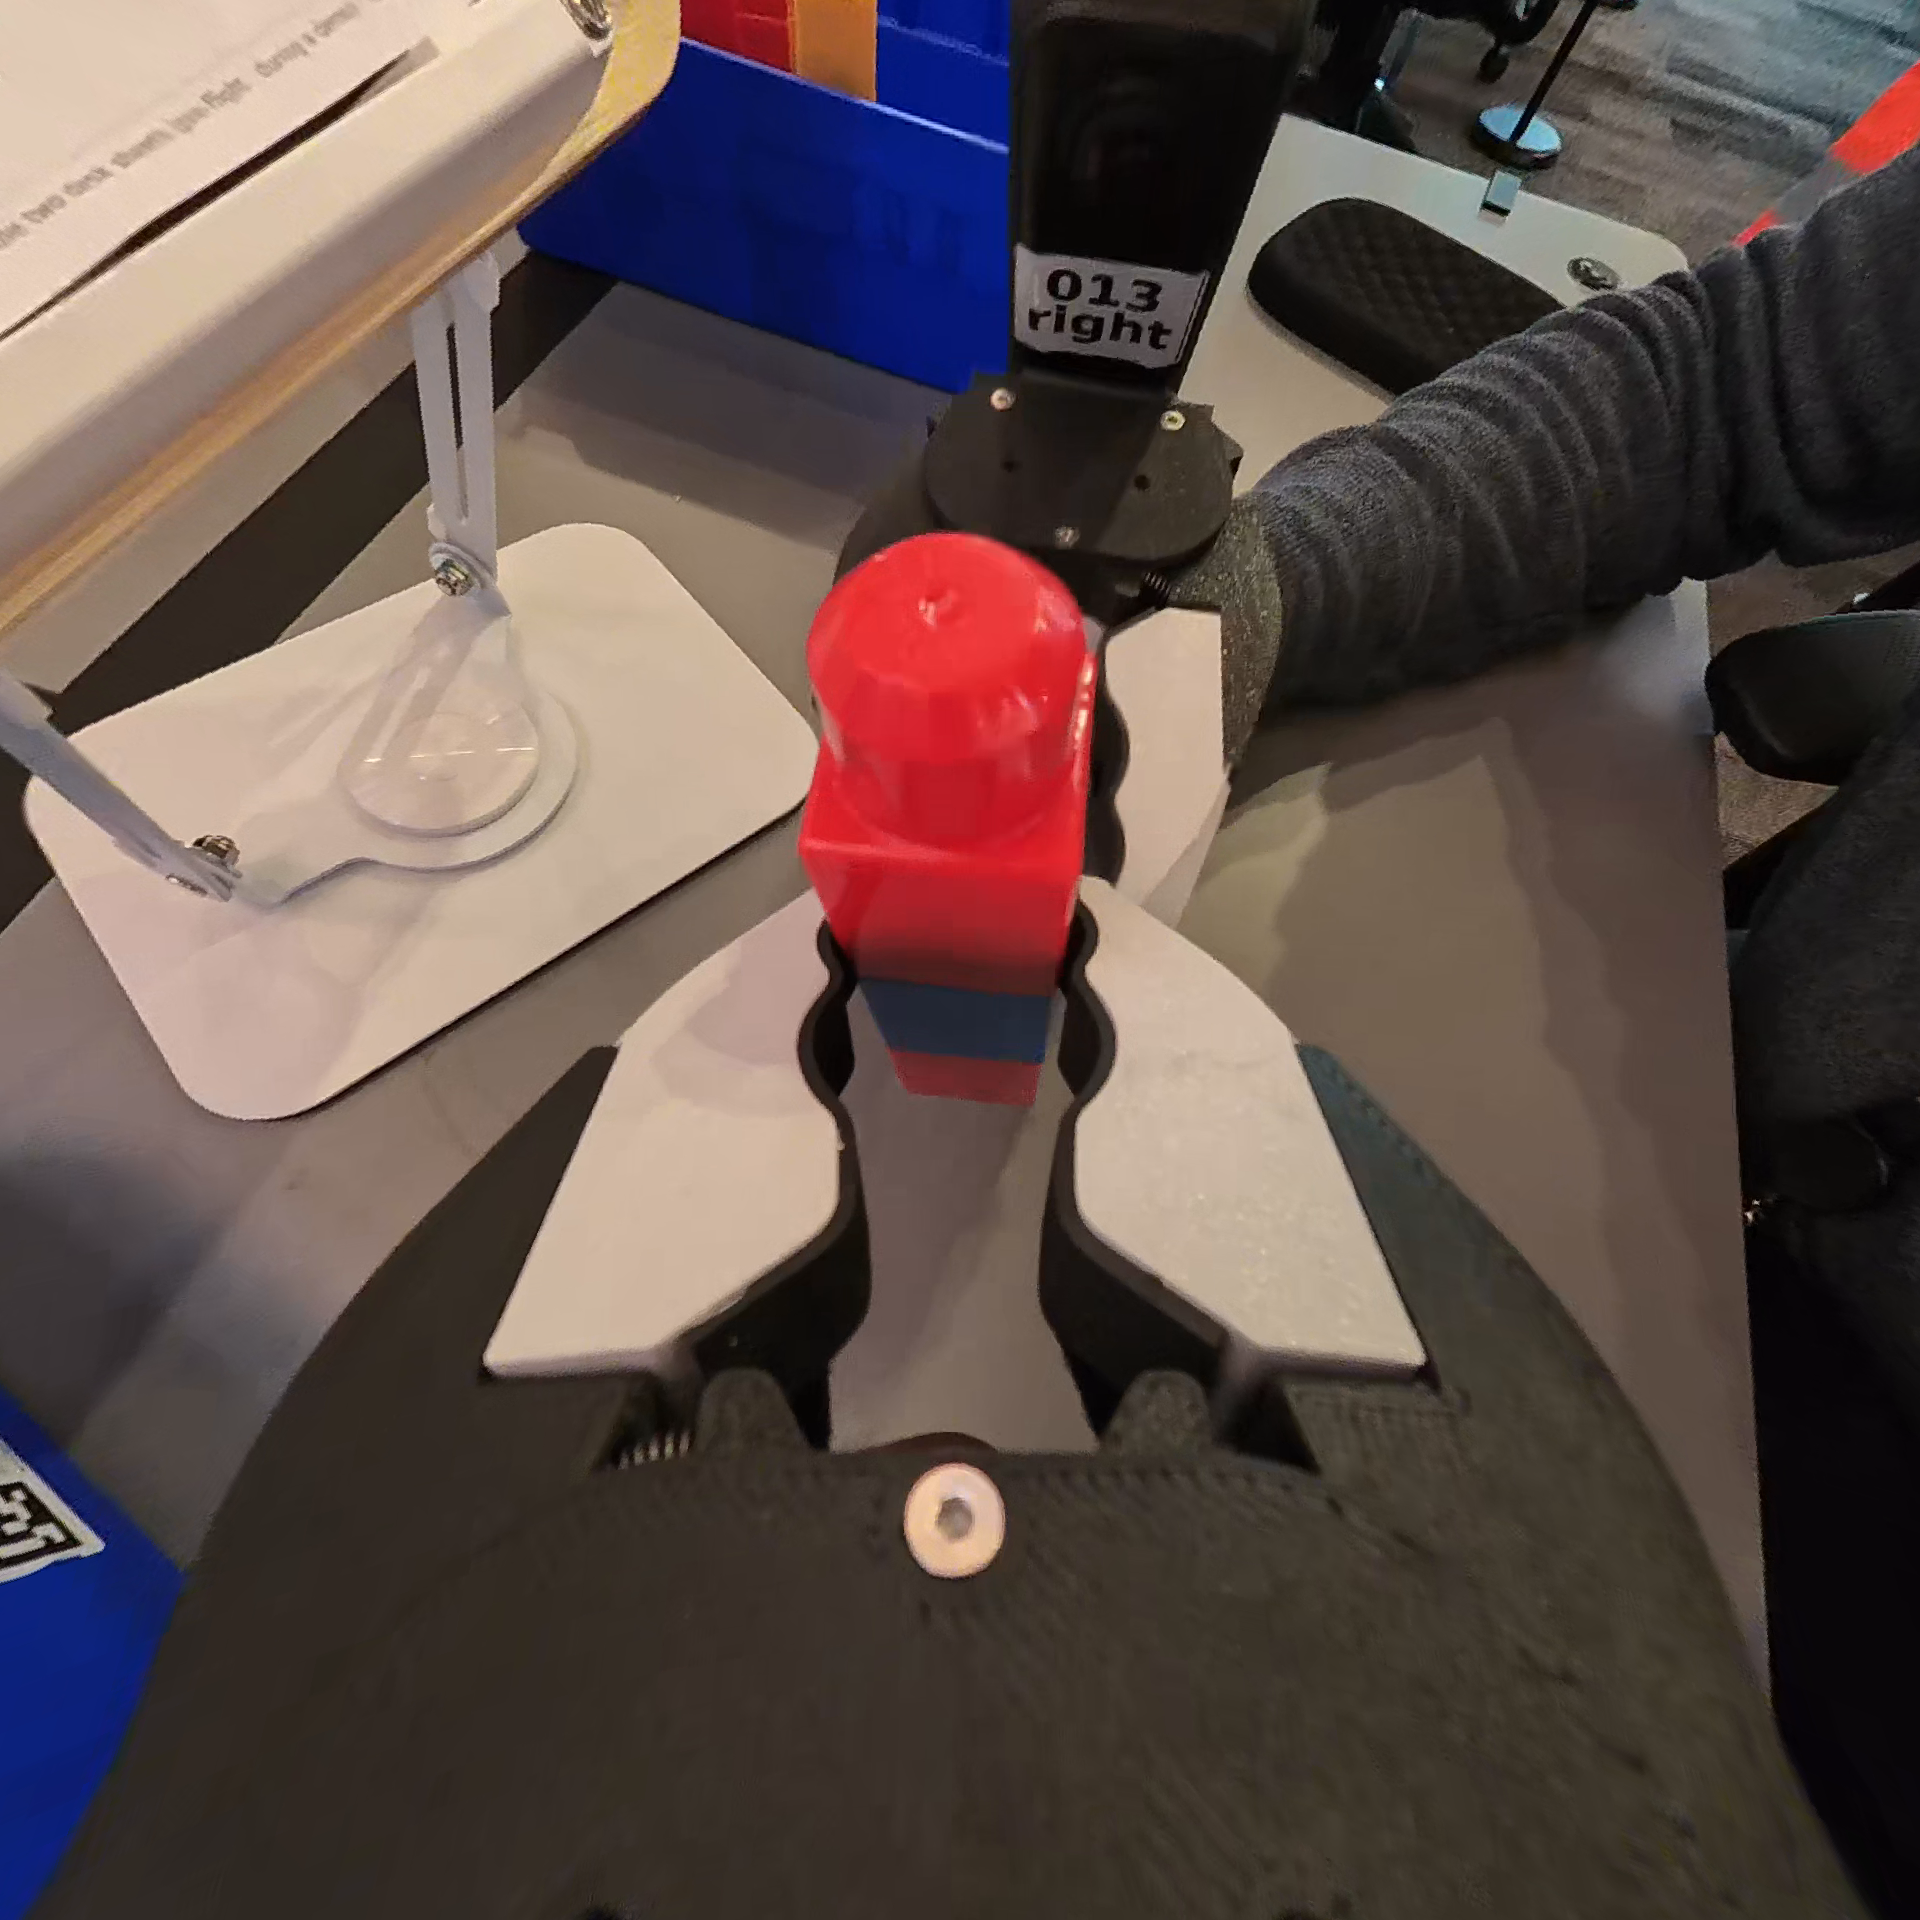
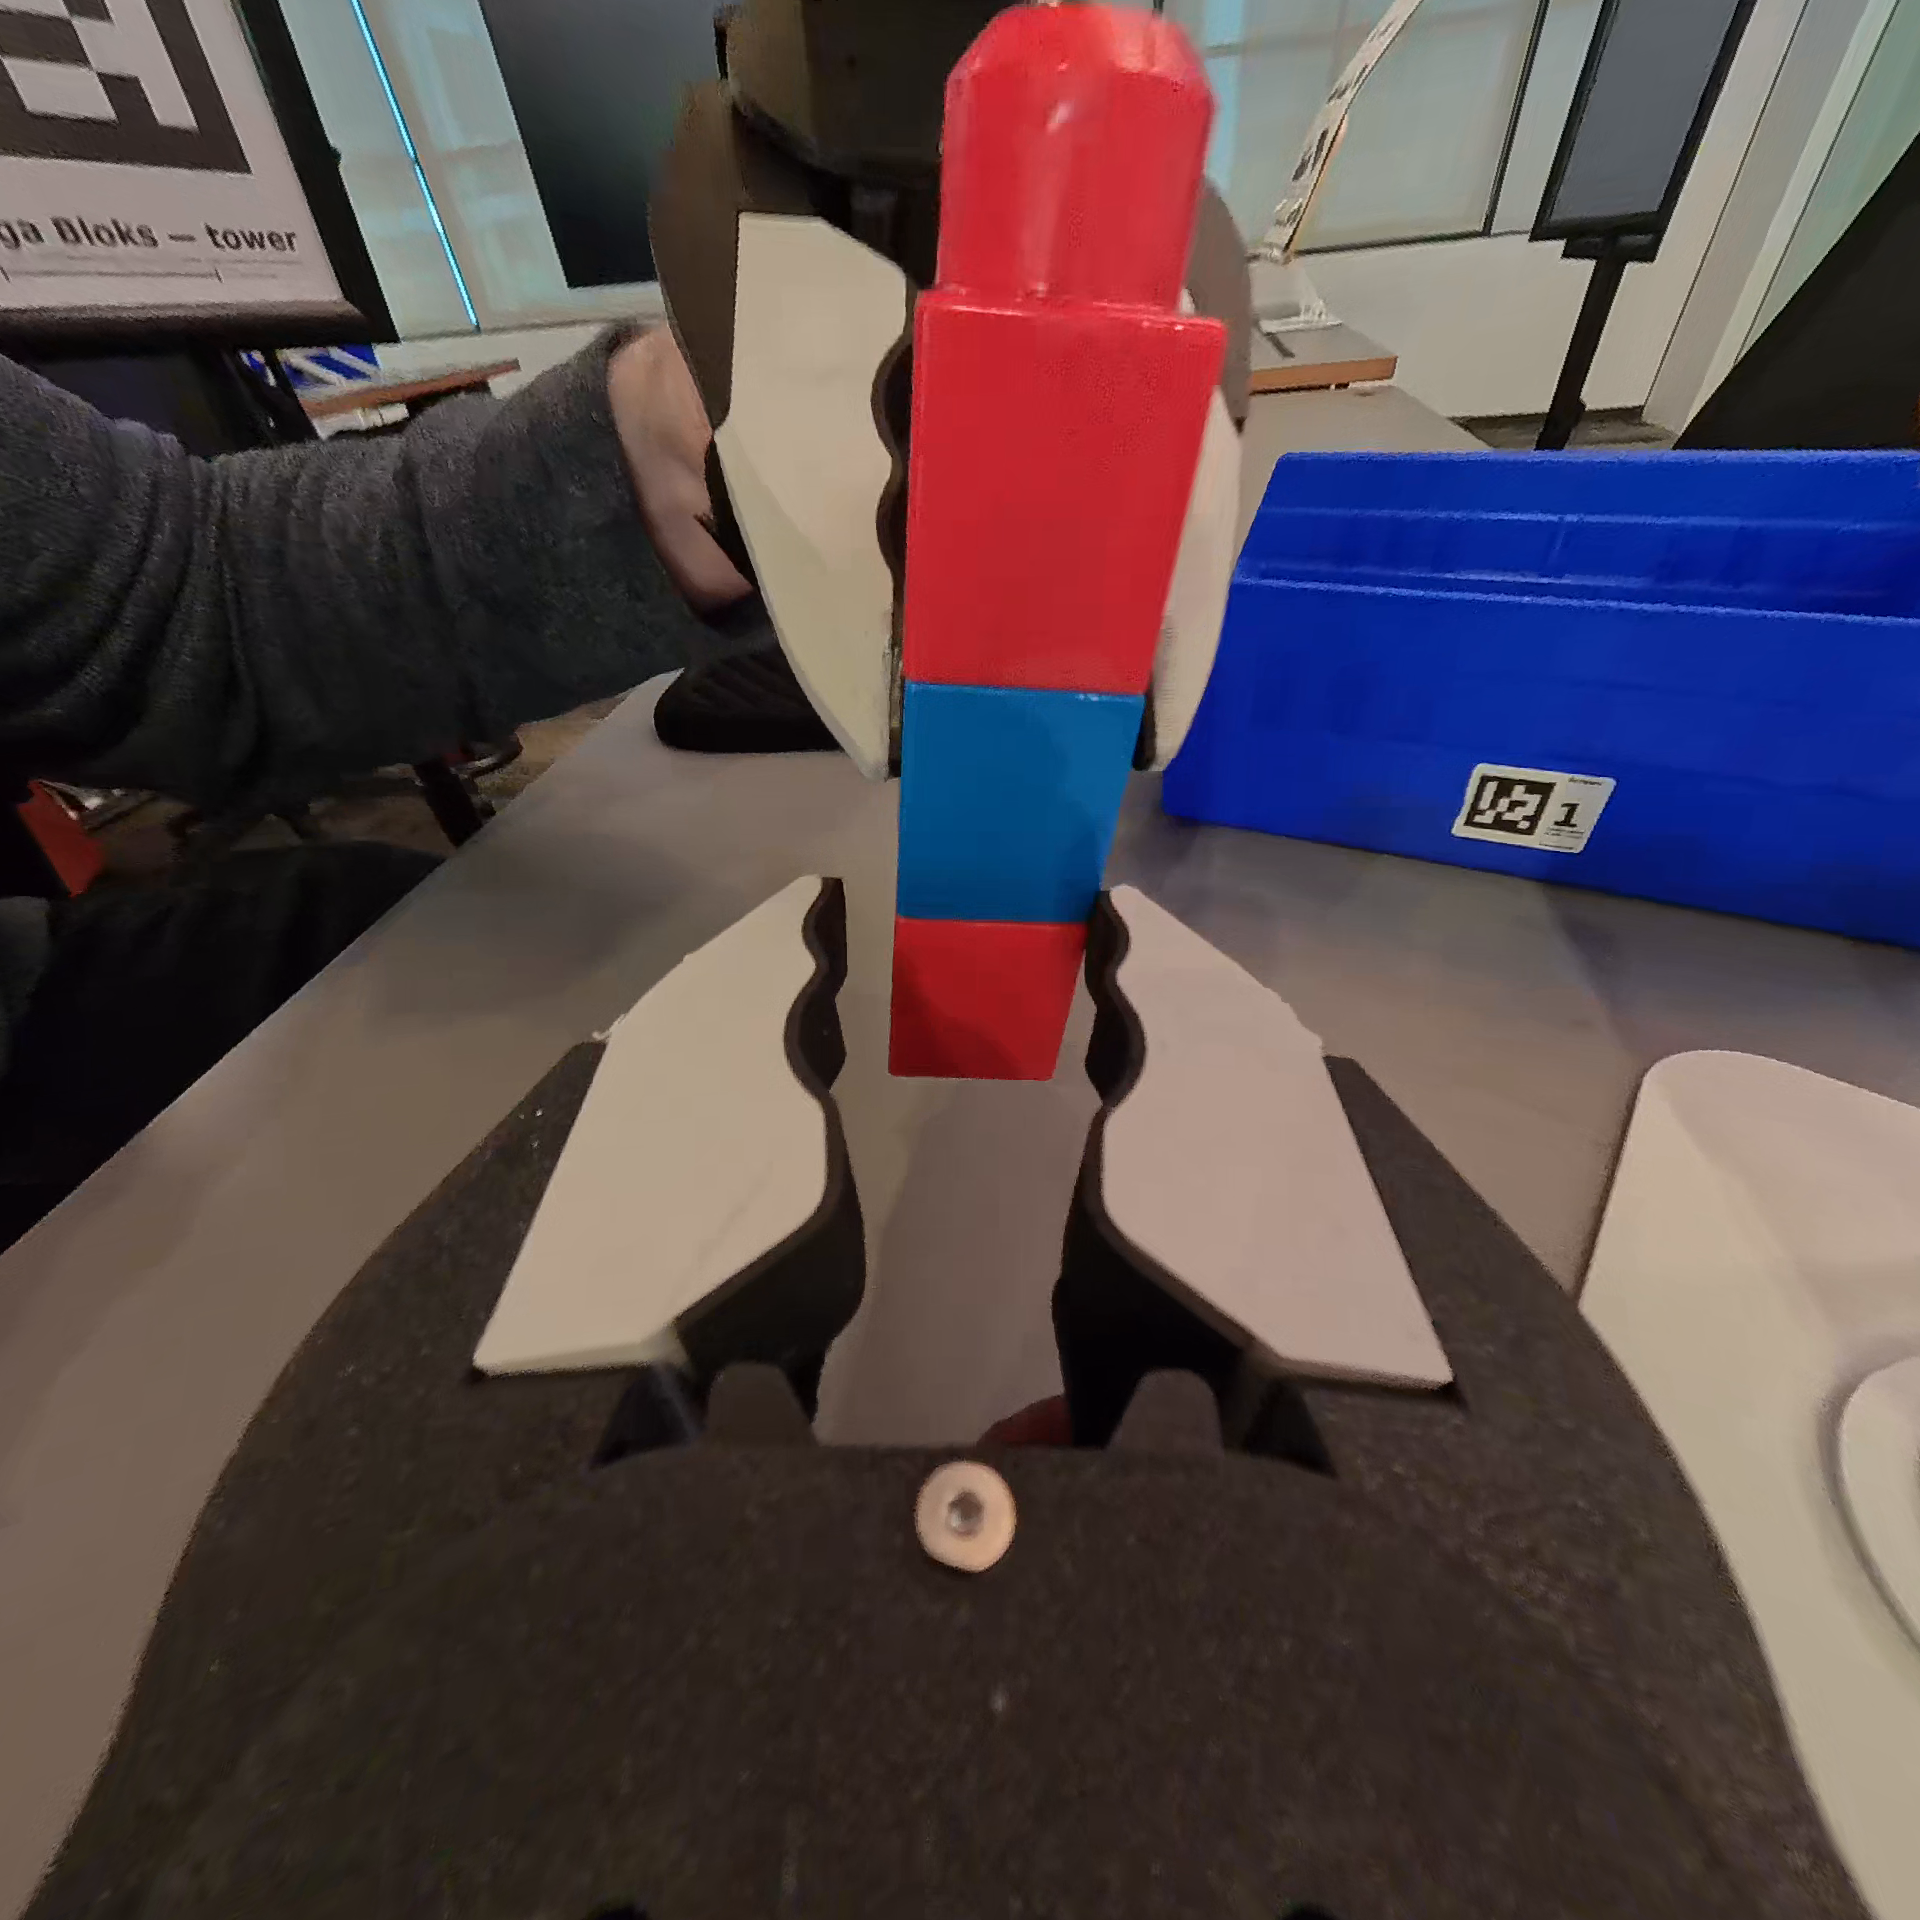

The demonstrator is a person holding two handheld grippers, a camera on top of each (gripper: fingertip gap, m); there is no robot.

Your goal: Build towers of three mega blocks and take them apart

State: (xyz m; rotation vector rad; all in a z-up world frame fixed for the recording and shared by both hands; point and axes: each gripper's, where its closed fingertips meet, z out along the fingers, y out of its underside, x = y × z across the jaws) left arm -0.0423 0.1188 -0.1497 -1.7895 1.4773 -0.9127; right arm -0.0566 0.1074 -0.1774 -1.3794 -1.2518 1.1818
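A tower of three mega blocks is held tilted over the grey table. A red block with a round stud is on top, a blue block in the middle and a red block at the bottom. My left gripper is shut on the top red block. It also shows in the right wrist view, on either side of that block. My right gripper straddles the bottom red block. Its right finger touches the block and a small gap shows at its left finger. Its black body stands behind the tower.
A blue bin stands beside the tower and also shows in the left wrist view. A white stand base lies left of the tower. A black wrist rest sits farther back. A person's grey sleeve reaches in. The grippers are tip to tip, or close to it.
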